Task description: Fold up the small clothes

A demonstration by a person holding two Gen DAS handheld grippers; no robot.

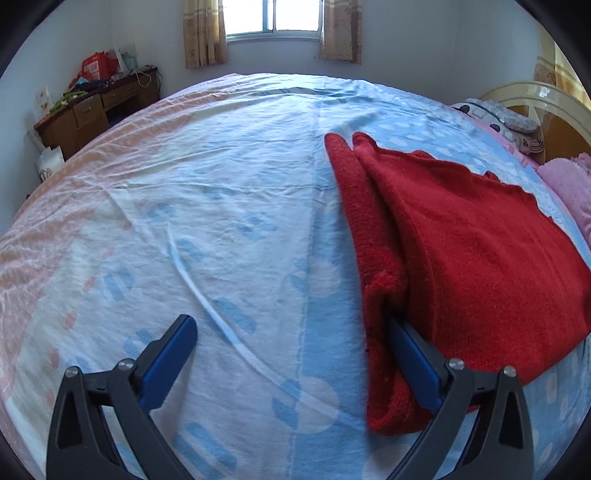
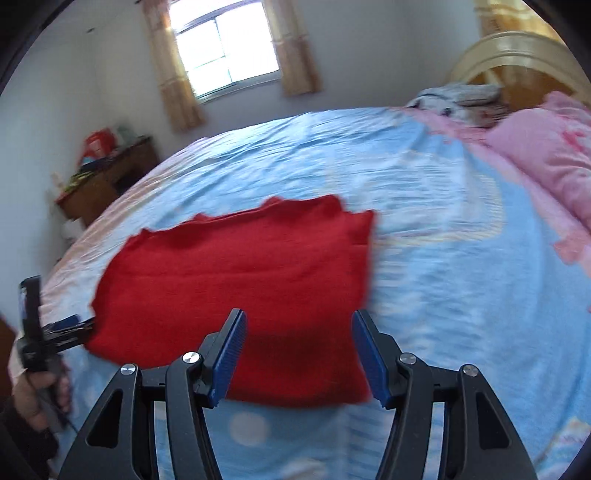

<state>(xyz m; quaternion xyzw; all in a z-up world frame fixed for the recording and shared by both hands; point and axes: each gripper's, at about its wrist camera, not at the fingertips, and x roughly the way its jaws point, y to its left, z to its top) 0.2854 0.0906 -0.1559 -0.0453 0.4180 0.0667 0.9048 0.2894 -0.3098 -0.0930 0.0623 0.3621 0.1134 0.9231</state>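
Note:
A folded red knit sweater [image 1: 461,251] lies on the bed's blue and white sheet [image 1: 229,206]. My left gripper [image 1: 291,332] is open. Its right finger [image 1: 413,362] sits tucked into the fold at the sweater's near left edge, its left finger [image 1: 170,362] rests over bare sheet. In the right wrist view the sweater [image 2: 240,273] lies flat just ahead. My right gripper [image 2: 299,350] is open and empty, hovering over the sweater's near edge. The left gripper [image 2: 62,328] and the hand holding it show at that view's left, at the sweater's left side.
Pink bedding [image 2: 546,162] and a pillow pile [image 2: 458,98] lie at the bed's right by a cream headboard [image 2: 517,51]. A cluttered wooden desk [image 1: 96,107] stands by the far left wall. A curtained window [image 1: 273,18] is in the far wall.

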